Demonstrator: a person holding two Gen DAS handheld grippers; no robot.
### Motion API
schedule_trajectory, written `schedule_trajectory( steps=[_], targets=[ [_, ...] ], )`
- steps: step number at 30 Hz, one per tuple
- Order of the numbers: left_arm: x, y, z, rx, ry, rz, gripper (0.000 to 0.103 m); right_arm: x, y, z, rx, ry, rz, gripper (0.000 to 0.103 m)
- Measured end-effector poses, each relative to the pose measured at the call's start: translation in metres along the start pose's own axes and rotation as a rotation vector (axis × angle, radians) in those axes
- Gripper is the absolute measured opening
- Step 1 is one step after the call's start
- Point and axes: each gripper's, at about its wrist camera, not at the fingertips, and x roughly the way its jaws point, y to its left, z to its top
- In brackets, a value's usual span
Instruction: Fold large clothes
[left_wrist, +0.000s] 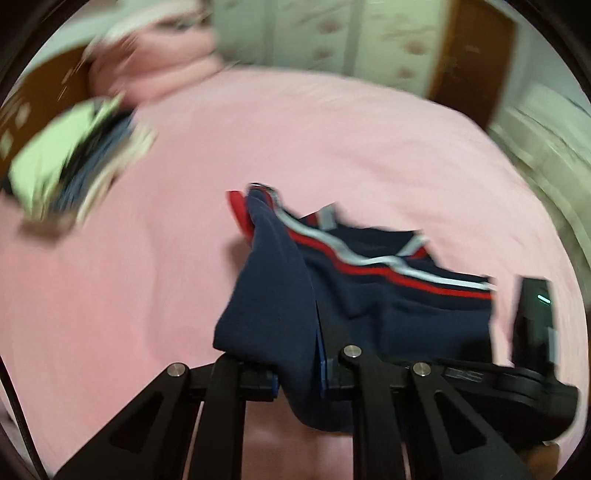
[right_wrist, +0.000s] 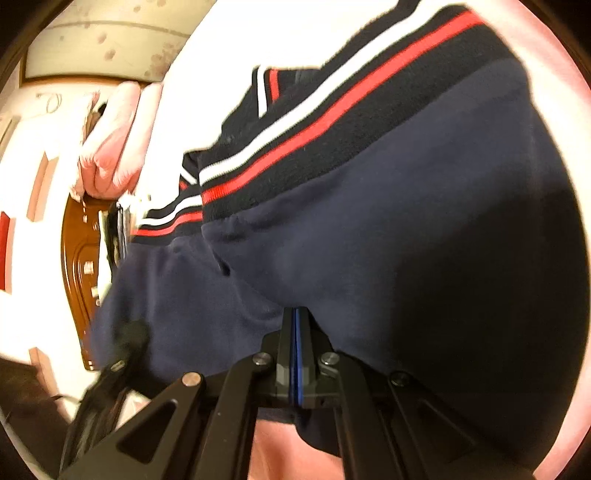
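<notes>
A navy sweatshirt (left_wrist: 332, 295) with red and white striped trim hangs above the pink bed sheet (left_wrist: 258, 147). My left gripper (left_wrist: 299, 369) is shut on a fold of its navy cloth, which bunches between the jaws and drapes below them. The other gripper shows at the right edge (left_wrist: 532, 325), at the garment's far side. In the right wrist view the sweatshirt (right_wrist: 369, 221) fills most of the frame. My right gripper (right_wrist: 297, 354) is shut on its navy cloth, blue pads pressed together.
A stack of folded clothes (left_wrist: 70, 170) lies at the left on the bed. A pink pillow (left_wrist: 155, 70) and wooden headboard (left_wrist: 44, 96) are at the far left. A flowered wardrobe (left_wrist: 351, 37) stands behind the bed. The headboard also shows in the right wrist view (right_wrist: 79, 266).
</notes>
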Motion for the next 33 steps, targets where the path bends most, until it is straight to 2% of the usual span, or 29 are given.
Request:
schedule_trajectory(
  steps=[2, 6, 9, 12, 17, 20, 21, 25, 33],
  targets=[
    [-0.012, -0.019, 0.0, 0.098, -0.031, -0.017, 0.012, -0.012, -0.003, 0.002, -0.002, -0.026, 0.015, 0.0],
    [-0.025, -0.063, -0.015, 0.305, -0.082, -0.057, 0.011, -0.054, -0.016, 0.011, -0.007, -0.133, 0.002, 0.0],
    [-0.028, -0.099, -0.028, 0.385, -0.097, -0.087, 0.008, -0.098, -0.035, 0.023, 0.007, -0.215, -0.007, 0.0],
    [-0.025, -0.13, -0.044, 0.465, -0.111, -0.048, 0.008, -0.128, -0.051, 0.033, -0.002, -0.244, 0.035, 0.004],
    [-0.012, -0.165, -0.07, 0.523, -0.071, -0.074, 0.007, -0.146, -0.068, 0.046, -0.011, -0.182, 0.16, 0.005],
    [-0.01, -0.178, -0.085, 0.58, -0.061, -0.048, 0.007, -0.14, -0.07, 0.054, 0.004, -0.123, 0.213, 0.006],
    [-0.01, -0.18, -0.088, 0.589, -0.056, -0.041, 0.007, -0.138, -0.07, 0.055, 0.002, -0.107, 0.216, 0.007],
    [-0.012, -0.183, -0.089, 0.576, -0.053, -0.043, 0.007, -0.122, -0.066, 0.06, -0.038, -0.021, 0.186, 0.029],
    [-0.021, -0.182, -0.091, 0.59, -0.027, -0.049, 0.007, -0.096, -0.039, 0.073, -0.109, 0.048, 0.176, 0.03]
  ],
)
